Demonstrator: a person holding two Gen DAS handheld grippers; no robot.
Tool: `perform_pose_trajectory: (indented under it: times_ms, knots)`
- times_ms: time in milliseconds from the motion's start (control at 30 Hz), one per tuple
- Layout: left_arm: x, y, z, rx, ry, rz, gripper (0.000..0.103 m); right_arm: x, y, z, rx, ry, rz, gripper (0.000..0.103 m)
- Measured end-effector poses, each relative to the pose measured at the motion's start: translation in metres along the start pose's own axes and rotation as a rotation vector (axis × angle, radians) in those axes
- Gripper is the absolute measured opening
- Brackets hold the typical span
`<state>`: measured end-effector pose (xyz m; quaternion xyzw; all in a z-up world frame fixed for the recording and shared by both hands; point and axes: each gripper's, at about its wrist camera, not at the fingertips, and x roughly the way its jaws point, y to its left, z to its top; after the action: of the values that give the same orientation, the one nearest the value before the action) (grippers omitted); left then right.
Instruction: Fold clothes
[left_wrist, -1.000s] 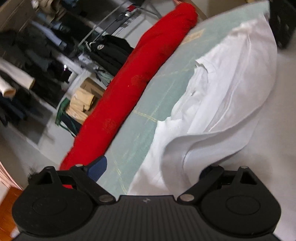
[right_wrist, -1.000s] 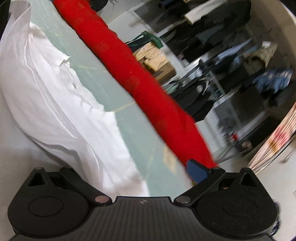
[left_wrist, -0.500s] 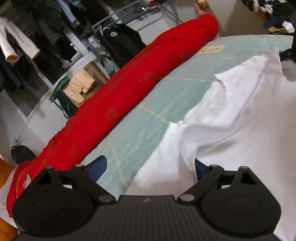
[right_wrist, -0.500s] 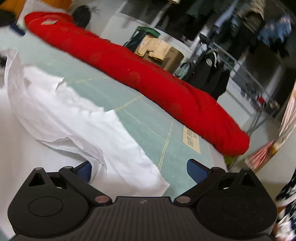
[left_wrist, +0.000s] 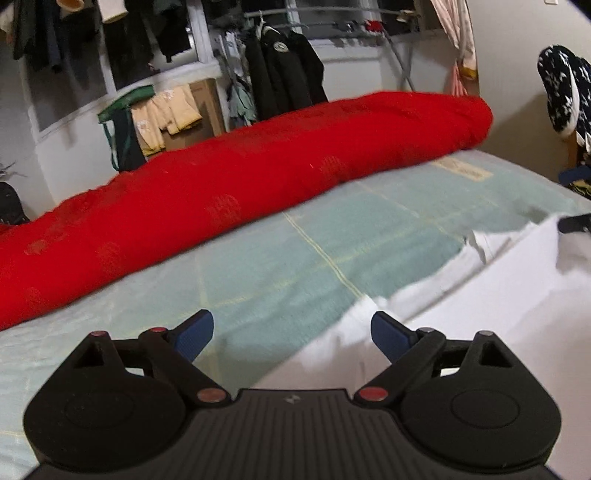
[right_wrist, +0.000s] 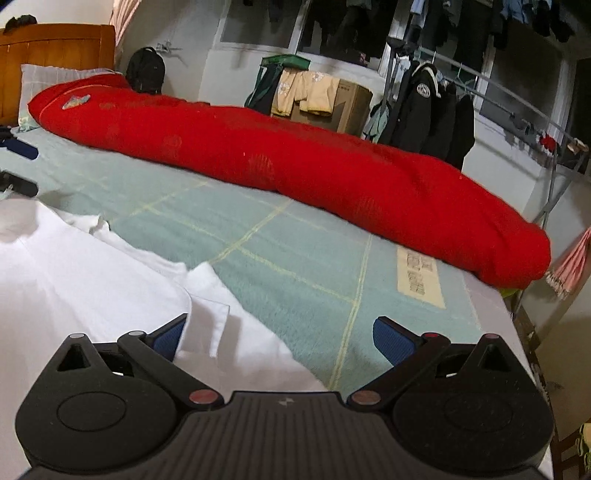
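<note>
White garment (left_wrist: 491, 295), crumpled cotton-like cloth, lying on a pale green bed cover (left_wrist: 295, 266) with thin yellow grid lines; in the left wrist view it fills the lower right of the bed, in the right wrist view (right_wrist: 74, 280) the lower left, so it sits between the two tools. Left gripper (left_wrist: 291, 332): jaws spread wide, blue-padded fingertips (left_wrist: 194, 334) well apart, nothing held; the right-hand pad lies over the cloth's edge, the left-hand pad over bare cover. Right gripper (right_wrist: 284, 339): jaws likewise spread wide, nothing held; a folded corner of the cloth rises just beside its left-hand pad, whether touching cannot be told, while the other pad stands over bare cover. Red rolled quilt (left_wrist: 229, 192): long bolster shape, laid along the far side of the bed, well apart from the garment. Printed label (right_wrist: 419, 273): pale rectangle on the cover, near the quilt's end. Pillow (right_wrist: 40, 77) and wooden headboard (right_wrist: 55, 44): at the far left of the right wrist view. Beyond the bed: cardboard box (right_wrist: 347, 107) draped with yellow cloths, dark jackets (right_wrist: 428, 107) on a clothes rail, black backpack (right_wrist: 146, 72) against the wall
</note>
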<state>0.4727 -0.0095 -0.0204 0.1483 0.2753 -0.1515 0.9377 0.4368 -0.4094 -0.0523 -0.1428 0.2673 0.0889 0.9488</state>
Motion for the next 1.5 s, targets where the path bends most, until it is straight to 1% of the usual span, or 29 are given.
perform_pose_trajectory:
  times_ms: [133,233,267,367,467,600,667,700,800,933,1067,1167,1233,1300,1433,1500]
  knots:
    - [-0.016,0.008,0.004,-0.015,-0.003,0.002,0.092,-0.011,-0.012,0.009,0.029,-0.020,-0.003,0.103]
    - [-0.036,0.010,0.002,-0.028,-0.012,-0.009,0.092,-0.014,-0.032,0.017,0.121,-0.019,0.005,0.103]
    - [-0.042,0.010,0.001,-0.024,-0.019,-0.024,0.092,-0.017,-0.036,0.016,0.149,-0.018,0.022,0.103]
    - [-0.065,0.005,-0.012,-0.006,-0.019,-0.074,0.092,-0.028,-0.035,0.006,0.172,-0.011,0.122,0.103]
    - [-0.086,-0.002,-0.030,0.022,-0.004,-0.108,0.092,-0.034,-0.023,-0.013,0.135,0.025,0.146,0.103]
    - [-0.103,-0.005,-0.056,0.051,0.004,-0.091,0.092,-0.032,-0.019,-0.035,0.176,0.058,0.178,0.103]
    - [-0.098,-0.006,-0.064,0.056,0.029,-0.091,0.085,-0.030,-0.020,-0.042,0.212,0.073,0.190,0.103]
    - [-0.098,-0.007,-0.066,0.059,0.028,-0.097,0.083,-0.028,-0.021,-0.044,0.230,0.075,0.195,0.103]
    - [-0.095,-0.010,-0.071,0.071,0.026,-0.113,0.083,-0.028,-0.023,-0.047,0.255,0.073,0.197,0.103]
    - [-0.069,-0.008,-0.064,0.088,0.041,-0.044,0.083,-0.025,-0.019,-0.047,0.254,0.068,0.207,0.103]
    - [-0.039,0.013,-0.050,0.002,0.037,0.010,0.083,-0.023,-0.012,-0.045,0.243,0.067,0.215,0.103]
    - [-0.021,0.026,-0.046,-0.023,0.058,0.096,0.083,-0.022,-0.008,-0.044,0.234,0.070,0.223,0.103]
    - [-0.023,0.030,-0.046,-0.048,0.050,0.099,0.083,-0.023,-0.006,-0.044,0.230,0.070,0.228,0.103]
    - [-0.036,0.030,-0.049,-0.083,0.021,0.061,0.083,-0.025,-0.007,-0.044,0.230,0.066,0.233,0.103]
    - [-0.068,0.014,-0.065,-0.077,0.003,-0.039,0.083,-0.031,-0.011,-0.047,0.256,0.055,0.245,0.103]
    - [-0.083,0.005,-0.077,-0.087,0.006,-0.122,0.083,-0.033,-0.011,-0.048,0.277,0.050,0.267,0.103]
